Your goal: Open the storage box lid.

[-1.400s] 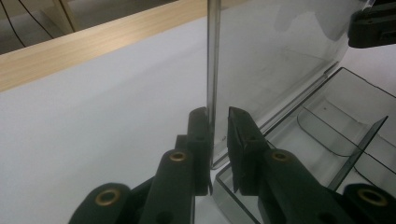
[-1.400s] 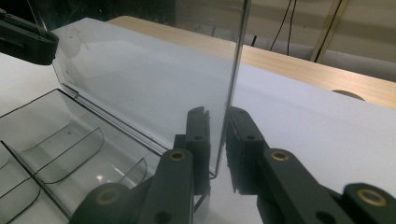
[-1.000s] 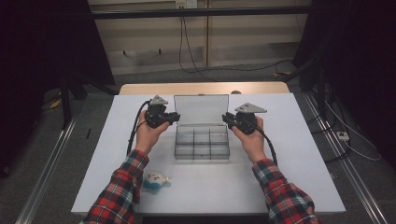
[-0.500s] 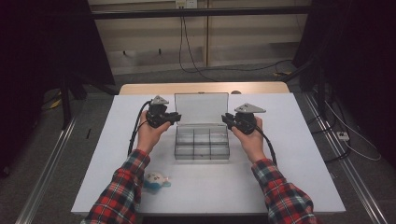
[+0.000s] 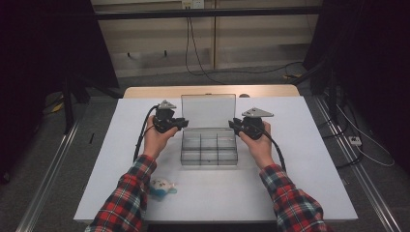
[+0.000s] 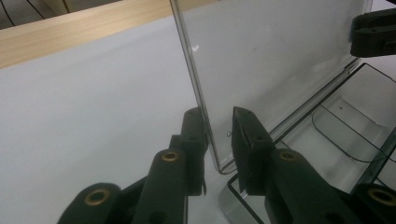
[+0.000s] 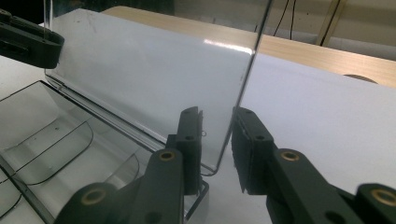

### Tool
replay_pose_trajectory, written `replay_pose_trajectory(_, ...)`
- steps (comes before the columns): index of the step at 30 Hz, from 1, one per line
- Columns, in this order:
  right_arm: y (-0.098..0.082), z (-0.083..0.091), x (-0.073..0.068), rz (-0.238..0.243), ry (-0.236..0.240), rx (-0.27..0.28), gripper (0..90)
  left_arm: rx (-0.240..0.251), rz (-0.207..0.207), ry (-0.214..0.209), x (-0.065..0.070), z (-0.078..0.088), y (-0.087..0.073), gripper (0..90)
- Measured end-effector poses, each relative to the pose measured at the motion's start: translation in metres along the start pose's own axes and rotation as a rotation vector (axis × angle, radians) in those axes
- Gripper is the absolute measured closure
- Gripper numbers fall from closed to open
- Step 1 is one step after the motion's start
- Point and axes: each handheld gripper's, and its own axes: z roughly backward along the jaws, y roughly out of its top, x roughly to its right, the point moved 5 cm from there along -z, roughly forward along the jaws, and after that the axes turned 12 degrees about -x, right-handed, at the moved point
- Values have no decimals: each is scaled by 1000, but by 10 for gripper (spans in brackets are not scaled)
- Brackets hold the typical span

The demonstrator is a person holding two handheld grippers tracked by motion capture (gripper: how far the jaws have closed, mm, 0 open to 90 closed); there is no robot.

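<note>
A clear plastic compartment box (image 5: 209, 153) sits mid-table with its lid (image 5: 208, 110) standing upright. My left gripper (image 5: 183, 123) is at the lid's left edge and my right gripper (image 5: 233, 124) at its right edge. In the left gripper view the jaws (image 6: 218, 135) straddle the lid (image 6: 280, 56); they have just been opening, and a gap shows at one pad. The right gripper (image 7: 217, 135) likewise straddles the lid (image 7: 154, 70), has just been opening, and is not pressing on it. Each view shows the other gripper at the far edge (image 6: 373, 32) (image 7: 28, 44).
A small blue-and-white toy (image 5: 160, 185) lies on the white table (image 5: 314, 159) beside the left sleeve. A wooden strip (image 5: 145, 92) runs along the table's far edge. The box's compartments (image 7: 56, 135) hold nothing.
</note>
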Motion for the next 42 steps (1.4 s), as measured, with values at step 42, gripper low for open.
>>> replay_pose_trajectory(42,-3,-3,-1,5,-2,-17,684,-4,7,-14,0,-7,-4,698)
